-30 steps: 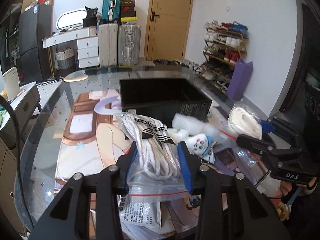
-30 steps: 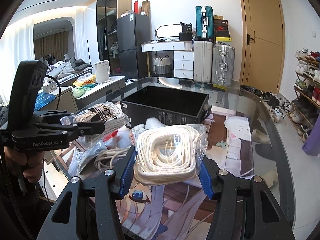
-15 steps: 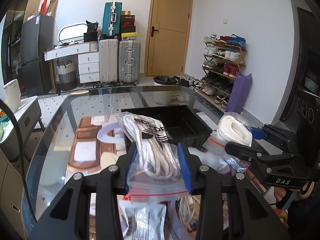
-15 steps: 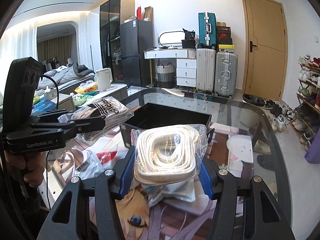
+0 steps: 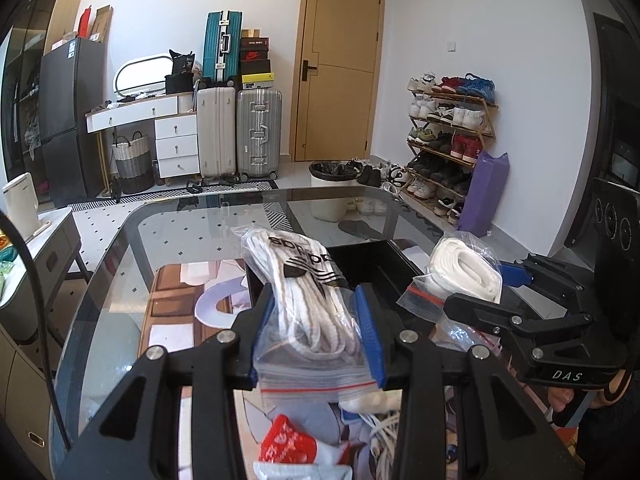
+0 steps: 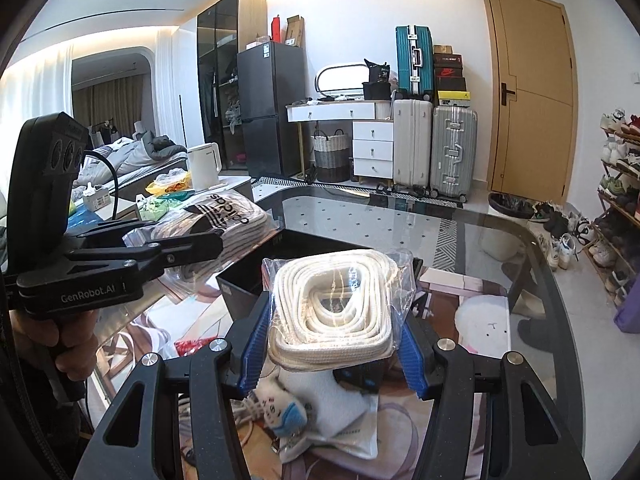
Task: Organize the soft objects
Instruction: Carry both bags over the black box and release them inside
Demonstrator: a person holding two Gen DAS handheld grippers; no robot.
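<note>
My left gripper (image 5: 316,334) is shut on a clear zip bag of white adidas socks (image 5: 308,300), held in the air above the table. My right gripper (image 6: 330,348) is shut on a clear bag with a coiled cream rope (image 6: 334,304), also lifted. Each gripper shows in the other's view: the right one (image 5: 472,292) at the right, the left one (image 6: 200,240) at the left, gripped by a hand (image 6: 60,340). A black open bin (image 5: 380,264) (image 6: 256,276) sits just beyond both bags, partly hidden behind them.
Below the grippers lie a red-and-white sock pack (image 5: 292,444), loose white cord (image 5: 384,436), a small plush toy (image 6: 280,404) and a white pouch (image 6: 340,420) on a printed mat (image 5: 176,300). The glass table (image 5: 180,232) ends at a rounded far edge.
Both grippers have risen and moved forward with their bags, which now hang in front of the black bin. The items on the mat have dropped lower in both views.
</note>
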